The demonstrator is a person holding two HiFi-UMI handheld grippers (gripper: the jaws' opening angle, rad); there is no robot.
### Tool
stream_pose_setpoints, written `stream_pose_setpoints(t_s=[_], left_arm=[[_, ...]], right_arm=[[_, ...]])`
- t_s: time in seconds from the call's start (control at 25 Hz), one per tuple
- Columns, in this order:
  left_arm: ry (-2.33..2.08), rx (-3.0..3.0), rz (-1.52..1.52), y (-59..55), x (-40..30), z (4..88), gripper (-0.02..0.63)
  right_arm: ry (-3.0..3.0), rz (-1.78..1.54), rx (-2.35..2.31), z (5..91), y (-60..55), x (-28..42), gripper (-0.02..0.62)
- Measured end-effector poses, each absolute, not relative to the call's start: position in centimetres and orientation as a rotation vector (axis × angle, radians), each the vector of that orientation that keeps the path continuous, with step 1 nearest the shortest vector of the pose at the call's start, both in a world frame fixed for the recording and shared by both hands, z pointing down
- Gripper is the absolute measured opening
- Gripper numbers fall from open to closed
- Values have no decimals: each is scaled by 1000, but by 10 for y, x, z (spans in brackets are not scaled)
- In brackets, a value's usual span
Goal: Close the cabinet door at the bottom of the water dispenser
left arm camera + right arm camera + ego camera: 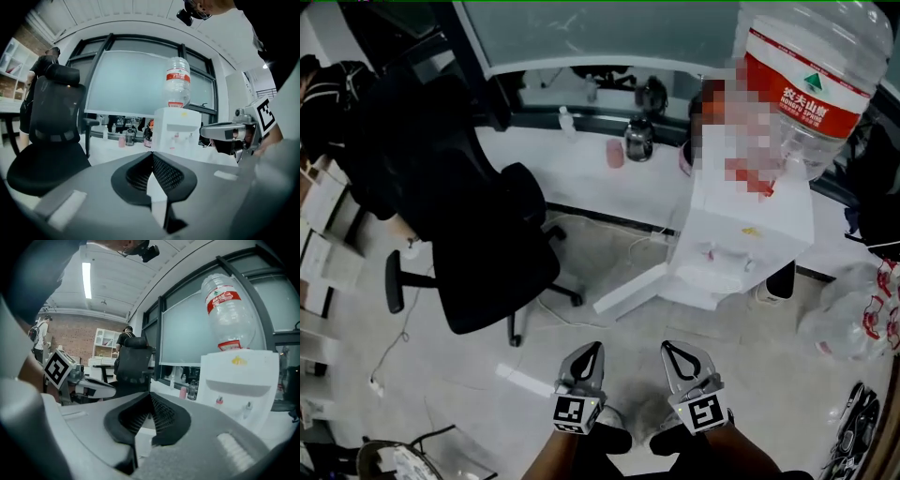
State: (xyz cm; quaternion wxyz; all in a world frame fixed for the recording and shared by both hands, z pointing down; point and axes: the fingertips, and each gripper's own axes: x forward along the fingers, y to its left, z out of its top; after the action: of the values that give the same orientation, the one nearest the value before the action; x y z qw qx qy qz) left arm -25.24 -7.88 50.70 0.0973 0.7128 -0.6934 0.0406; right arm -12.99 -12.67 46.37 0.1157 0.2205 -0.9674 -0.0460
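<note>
The white water dispenser (748,236) stands on the floor with a red-labelled bottle (814,77) on top. Its bottom cabinet door (630,291) hangs open, swung out to the left. Both grippers are held low in front of the dispenser, well short of the door. My left gripper (594,349) is shut and empty, and so is my right gripper (669,349). In the left gripper view the closed jaws of the left gripper (151,153) point at the dispenser (176,130). The right gripper (150,394) sees the dispenser (240,380) to its right.
A black office chair (478,234) stands left of the dispenser. A pink cup (615,155) and a glass jar (638,141) sit on the white ledge (581,178) behind. A clear plastic bag (853,319) lies at the right. A cable (572,319) runs across the floor.
</note>
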Motion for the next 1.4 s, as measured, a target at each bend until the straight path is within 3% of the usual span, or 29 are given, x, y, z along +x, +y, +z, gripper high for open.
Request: stream_pose_setpoints(t_s=[0.56, 0.84, 1.0, 1.4], left_arm=[[-2114, 2142, 12, -138, -263, 728, 20], [-2120, 2127, 8, -138, -268, 758, 52], [-2136, 2100, 37, -136, -276, 764, 115], [-2159, 2109, 106, -167, -303, 787, 424]], right_arm=[[-2909, -189, 765, 690, -178, -129, 3], [-2942, -213, 718, 716, -165, -144, 3], [-2944, -190, 691, 720, -155, -146, 4], [-2915, -215, 665, 733, -141, -142, 5]])
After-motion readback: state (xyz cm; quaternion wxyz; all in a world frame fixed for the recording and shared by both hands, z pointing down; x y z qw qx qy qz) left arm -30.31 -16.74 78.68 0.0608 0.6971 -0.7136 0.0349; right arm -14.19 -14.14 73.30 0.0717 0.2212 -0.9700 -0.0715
